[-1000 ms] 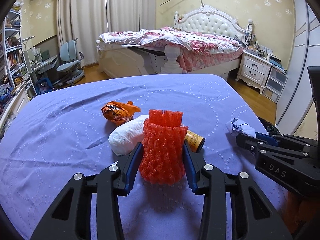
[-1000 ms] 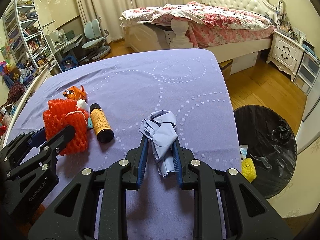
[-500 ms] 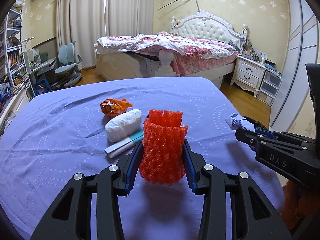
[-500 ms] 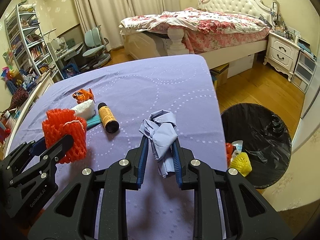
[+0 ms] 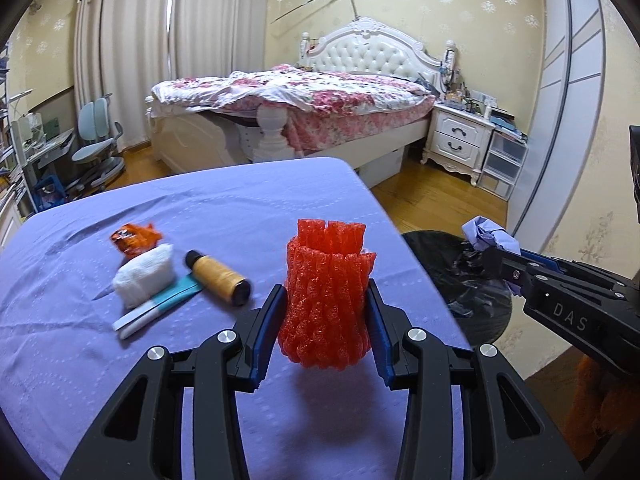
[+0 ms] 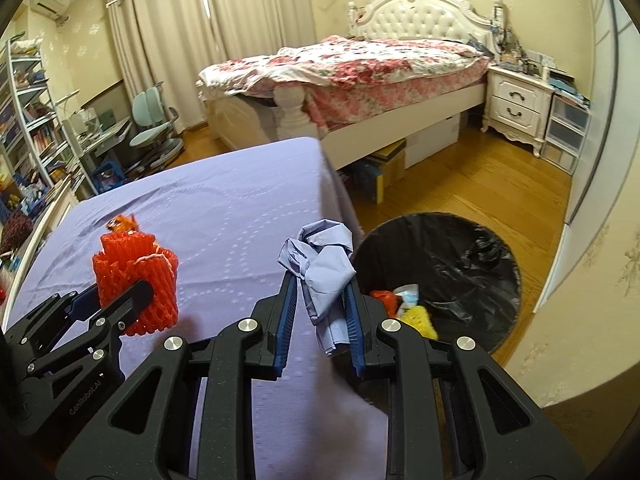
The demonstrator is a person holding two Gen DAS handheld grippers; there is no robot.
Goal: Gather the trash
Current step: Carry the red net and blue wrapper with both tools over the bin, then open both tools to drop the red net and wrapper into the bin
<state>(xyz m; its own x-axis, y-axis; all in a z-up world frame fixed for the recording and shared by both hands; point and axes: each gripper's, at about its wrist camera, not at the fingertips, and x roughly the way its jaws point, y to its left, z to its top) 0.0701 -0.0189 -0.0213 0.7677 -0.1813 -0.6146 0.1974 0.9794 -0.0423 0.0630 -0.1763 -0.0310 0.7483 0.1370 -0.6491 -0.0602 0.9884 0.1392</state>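
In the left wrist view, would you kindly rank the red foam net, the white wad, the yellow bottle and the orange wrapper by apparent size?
1. red foam net, though nearest the camera
2. white wad
3. yellow bottle
4. orange wrapper

The wad and bottle look close.

Bin (image 6: 472,280) near rim hidden by tongs; snack wrapper (image 5: 134,237) blurred.

One foam net (image 5: 326,300), one bottle (image 5: 218,278), two claws.

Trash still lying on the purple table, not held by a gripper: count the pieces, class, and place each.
4, clustered at its left: orange wrapper, white wad beside it, yellow bottle to the right, teal-and-white tube in front. Others may be hidden.
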